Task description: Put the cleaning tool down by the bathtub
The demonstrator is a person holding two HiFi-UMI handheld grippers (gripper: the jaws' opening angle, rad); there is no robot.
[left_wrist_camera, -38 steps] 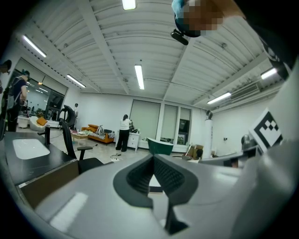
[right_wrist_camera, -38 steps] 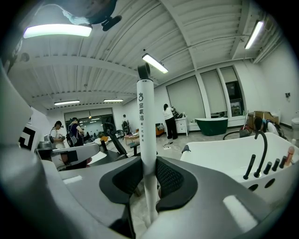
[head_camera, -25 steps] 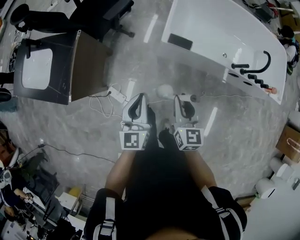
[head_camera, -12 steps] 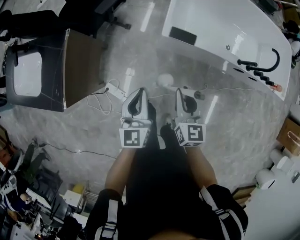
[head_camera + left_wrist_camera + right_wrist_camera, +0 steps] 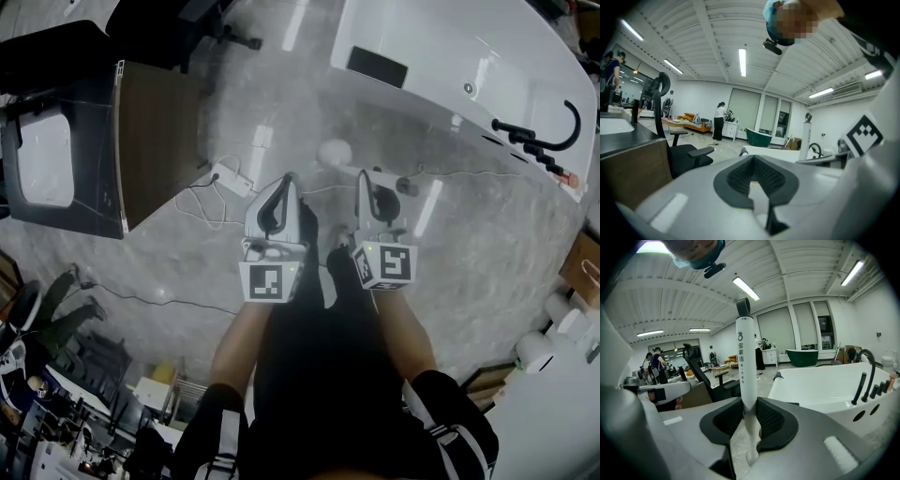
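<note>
— So, where is the tool [image 5: 744, 357] at this moment?

— It is between the jaws of the right gripper [image 5: 750, 423]. They are clamped on its white handle. In the right gripper view the handle stands up from the jaws, with a dark tip on top.

— And in the head view?

— There it lies crosswise in front of that gripper, with a round white head to the left and the dark tip to the right. It is over the grey floor [image 5: 469, 272], near the side of the bathtub [image 5: 441, 56] but apart from it. Whether it touches the floor, I cannot tell.

— What about the left gripper [image 5: 758, 180]?

— Its jaws stand a little apart, with nothing between them. It is just beside the right one. Both are in front of the person's legs [image 5: 328, 375] and point toward the bathtub.

— What else is around?

— Black taps [image 5: 539, 131] are on the bathtub rim, at the right. On the floor, left of the grippers, lies a white power strip [image 5: 234, 185] with its cable. Further left is a dark counter [image 5: 155, 131] with a white basin [image 5: 45, 159]. In the left gripper view a black chair [image 5: 686, 157] stands beside this counter.
</note>
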